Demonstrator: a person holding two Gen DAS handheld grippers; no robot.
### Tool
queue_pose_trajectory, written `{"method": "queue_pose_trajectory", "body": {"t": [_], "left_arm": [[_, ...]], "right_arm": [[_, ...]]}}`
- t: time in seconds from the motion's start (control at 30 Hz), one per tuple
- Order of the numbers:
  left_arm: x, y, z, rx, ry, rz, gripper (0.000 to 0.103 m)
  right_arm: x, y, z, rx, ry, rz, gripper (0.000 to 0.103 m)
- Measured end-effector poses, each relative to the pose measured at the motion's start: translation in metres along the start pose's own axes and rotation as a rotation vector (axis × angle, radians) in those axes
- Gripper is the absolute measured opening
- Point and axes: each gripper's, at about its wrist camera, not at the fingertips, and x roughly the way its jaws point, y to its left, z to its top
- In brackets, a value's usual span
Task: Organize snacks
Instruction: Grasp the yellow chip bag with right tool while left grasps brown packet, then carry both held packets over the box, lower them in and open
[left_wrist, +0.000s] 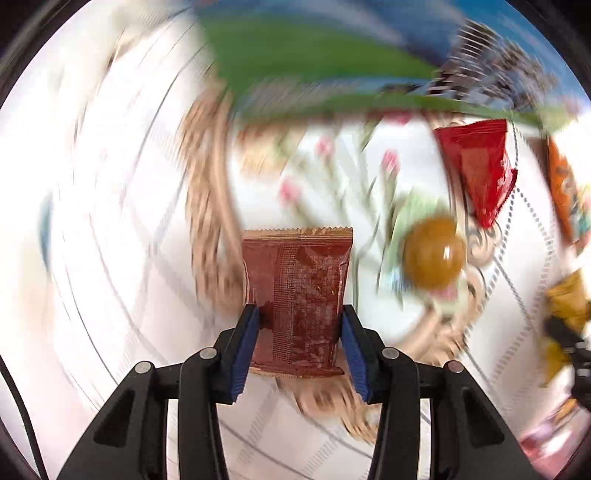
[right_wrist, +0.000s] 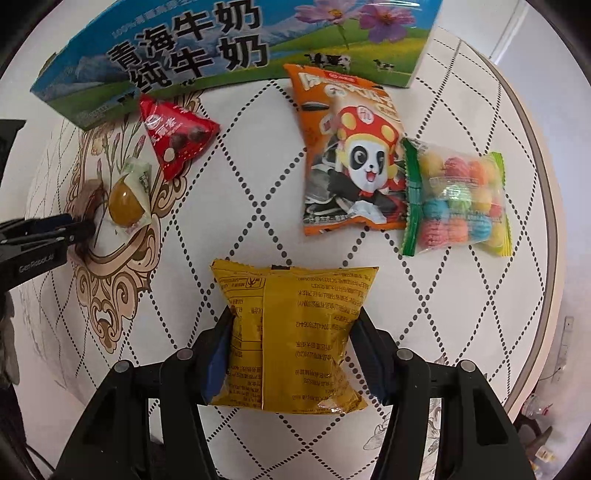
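Brown sachet (left_wrist: 297, 295) clamped in left hand-held gripper (left_wrist: 300, 317), near milk carton (right_wrist: 229, 48) | yellow packet (right_wrist: 291, 339) pinched in right hand-held gripper (right_wrist: 291, 332), well below carton | step: carrying both | next: likely placing into carton

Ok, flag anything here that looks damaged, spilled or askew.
Nothing is torn or spilled. The yellow packet in the right gripper is pinched in at its sides and held back side up. The brown packet in the left gripper looks intact.
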Motion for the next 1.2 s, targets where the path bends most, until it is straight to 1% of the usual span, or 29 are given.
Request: {"method": "queue_pose_trajectory", "body": {"t": [0.07,0.1,0.13,0.23,0.27,0.3,0.37,0.43,0.53,0.67,0.73,0.77,0.8,0.83,0.93,0.97,1.0,1.07,1.1,1.2], "left_arm": [[0.001,0.015,-0.014,-0.105,0.027,-0.078,0.042],[0.002,0.018,-0.016,-0.128,0.036,-0.103,0.042],[0.003,0.021,-0.018,-0.142,0.042,-0.115,0.043],[0.007,0.024,-0.016,-0.149,0.062,-0.156,0.047],[0.013,0.029,-0.021,-0.148,0.072,-0.164,0.055],[0.017,0.034,-0.023,-0.145,0.076,-0.164,0.060],[0.027,0.041,-0.017,-0.133,0.089,-0.146,0.060],[0.035,0.045,-0.015,-0.145,0.107,-0.151,0.060],[0.036,0.050,-0.016,-0.160,0.094,-0.143,0.060],[0.032,0.050,-0.014,-0.173,0.067,-0.133,0.060],[0.034,0.046,-0.011,-0.172,0.061,-0.126,0.056],[0.031,0.047,-0.014,-0.170,0.051,-0.117,0.053],[0.028,0.036,-0.004,-0.167,0.048,-0.116,0.053],[0.025,0.035,-0.007,-0.167,0.047,-0.115,0.052],[0.015,0.032,-0.017,-0.170,0.049,-0.117,0.052],[0.011,0.020,-0.012,-0.168,0.046,-0.119,0.052],[-0.001,0.017,-0.021,-0.174,0.037,-0.125,0.052],[-0.022,0.011,-0.026,-0.180,0.018,-0.160,0.052],[-0.032,0.006,-0.037,-0.186,0.005,-0.177,0.052],[-0.075,0.000,-0.031,-0.184,-0.048,-0.244,0.052]], "right_arm": [[0.001,0.009,0.003,-0.041,-0.009,-0.005,0.063],[0.004,0.012,0.006,-0.063,-0.006,-0.014,0.063],[0.006,0.016,0.009,-0.080,-0.001,-0.020,0.063],[0.007,0.024,0.016,-0.091,0.021,0.014,0.067],[0.006,0.024,0.019,-0.083,0.027,0.035,0.073],[0.004,0.023,0.022,-0.073,0.037,0.057,0.076],[-0.002,0.017,0.026,-0.021,0.049,0.106,0.077],[-0.007,0.011,0.027,0.018,0.057,0.137,0.077],[-0.012,0.005,0.028,0.037,0.057,0.151,0.077],[-0.012,0.006,0.025,0.045,0.051,0.138,0.076],[-0.008,0.008,0.018,0.037,0.024,0.125,0.061],[-0.005,0.009,0.015,0.019,0.010,0.097,0.058],[-0.003,0.011,0.012,0.002,0.003,0.083,0.056],[0.003,0.017,0.009,-0.008,-0.005,0.077,0.056],[0.005,0.024,0.007,-0.026,-0.018,0.088,0.052],[0.004,0.025,0.006,-0.027,-0.026,0.101,0.051],[0.001,0.025,0.006,-0.021,-0.036,0.114,0.051],[-0.005,0.025,0.008,-0.006,-0.046,0.146,0.050],[-0.010,0.024,0.010,0.003,-0.054,0.165,0.050],[-0.032,0.023,0.017,0.015,-0.089,0.222,0.050]]}}
